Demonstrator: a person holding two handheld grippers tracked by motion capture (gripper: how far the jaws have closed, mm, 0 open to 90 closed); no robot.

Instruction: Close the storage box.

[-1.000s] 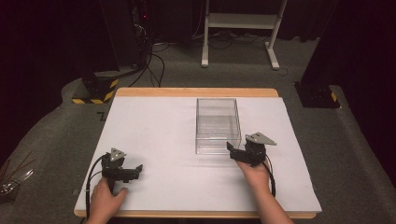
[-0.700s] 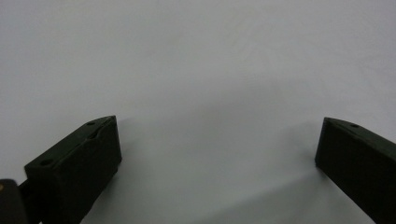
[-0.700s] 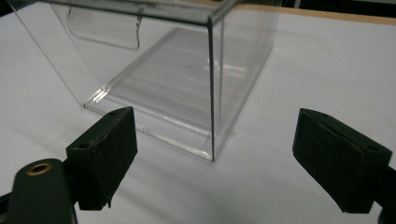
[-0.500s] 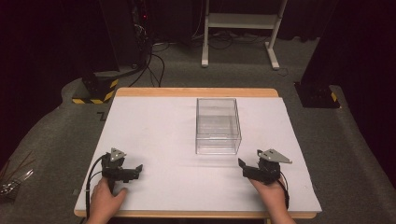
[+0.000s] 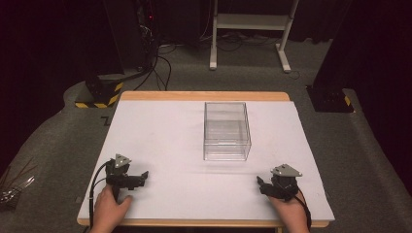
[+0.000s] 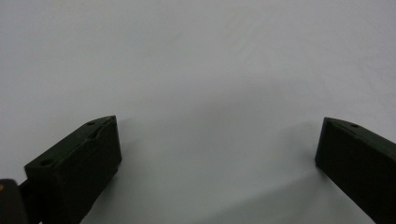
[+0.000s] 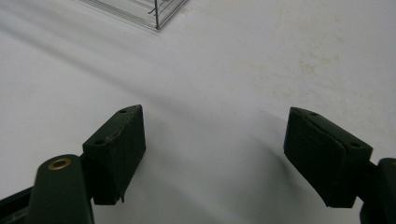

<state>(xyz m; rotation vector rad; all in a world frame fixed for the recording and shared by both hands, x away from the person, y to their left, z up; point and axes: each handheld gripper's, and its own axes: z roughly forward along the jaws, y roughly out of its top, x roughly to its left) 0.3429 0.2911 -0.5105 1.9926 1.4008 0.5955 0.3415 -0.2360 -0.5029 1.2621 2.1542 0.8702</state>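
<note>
Clear box [image 5: 227, 131] sits empty mid-worktop, toward the far edge. Left tongs [image 5: 141, 175] rest at the near left, jaws spread wide, gripping nothing. Right tongs [image 5: 261, 184] at near right, likewise gaping over bare white worktop [image 5: 160, 131]. Grey carpet [image 5: 374, 160] around, dark room behind.

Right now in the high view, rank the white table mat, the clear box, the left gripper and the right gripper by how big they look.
1. White table mat, by far the largest.
2. Clear box.
3. Left gripper and right gripper: they look about alike, so I won't rank them. Both sit nearer the camera than the box.
</note>
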